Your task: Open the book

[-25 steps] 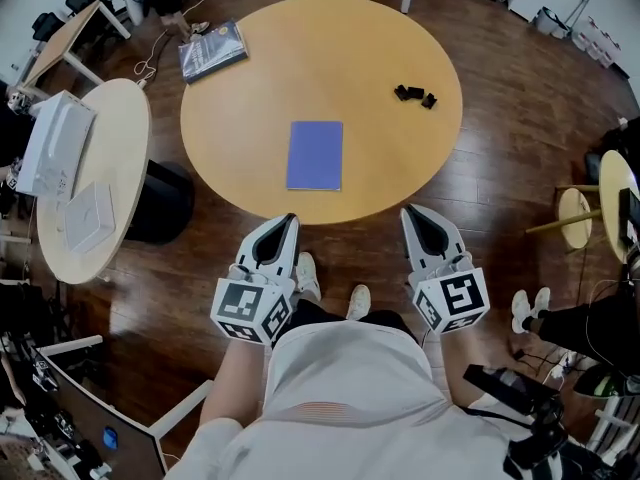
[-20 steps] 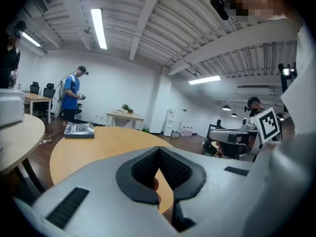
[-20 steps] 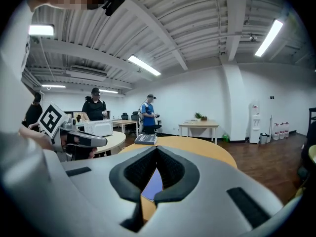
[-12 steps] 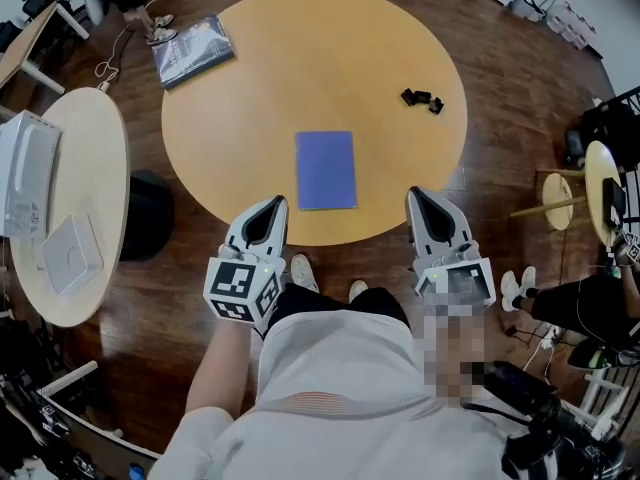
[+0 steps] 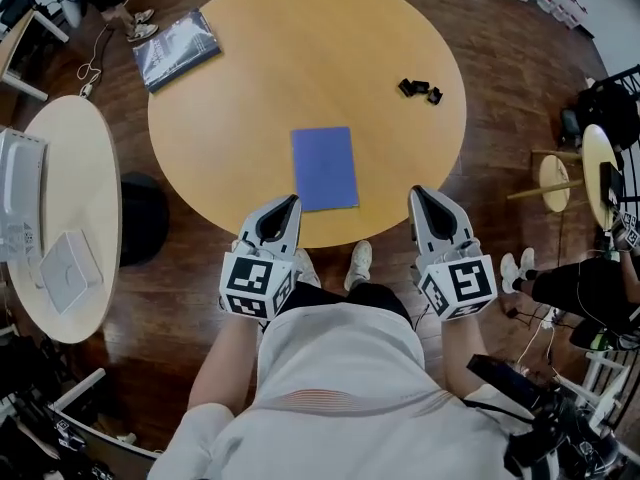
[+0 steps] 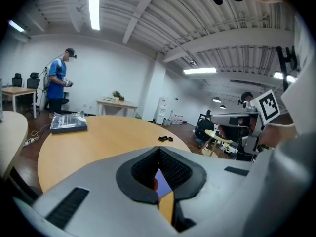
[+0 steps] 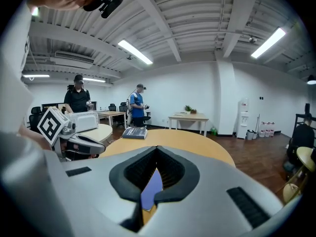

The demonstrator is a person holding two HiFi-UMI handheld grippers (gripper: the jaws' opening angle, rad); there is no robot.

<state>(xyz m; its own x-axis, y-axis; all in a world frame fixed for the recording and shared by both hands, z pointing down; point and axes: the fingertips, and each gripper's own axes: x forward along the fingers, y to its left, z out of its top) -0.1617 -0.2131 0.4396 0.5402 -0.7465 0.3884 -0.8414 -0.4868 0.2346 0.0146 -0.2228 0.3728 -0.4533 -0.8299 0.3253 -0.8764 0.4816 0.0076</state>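
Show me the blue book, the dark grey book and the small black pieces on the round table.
Closed blue rectangular book (image 5: 324, 169), head view, cover's middle.
Dark grey glossy book (image 5: 177, 50), head view, cover's middle.
Small black plastic pieces (image 5: 407, 87), head view, left piece.

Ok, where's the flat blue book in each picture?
Head view: the flat blue book lies closed on the round wooden table, mid-picture, near its front edge.
Left gripper view: only a blue sliver, low centre, seen between the jaws.
Right gripper view: a blue sliver, low centre, seen between the jaws.
Shared landmark: the dark grey book at the table's far edge.
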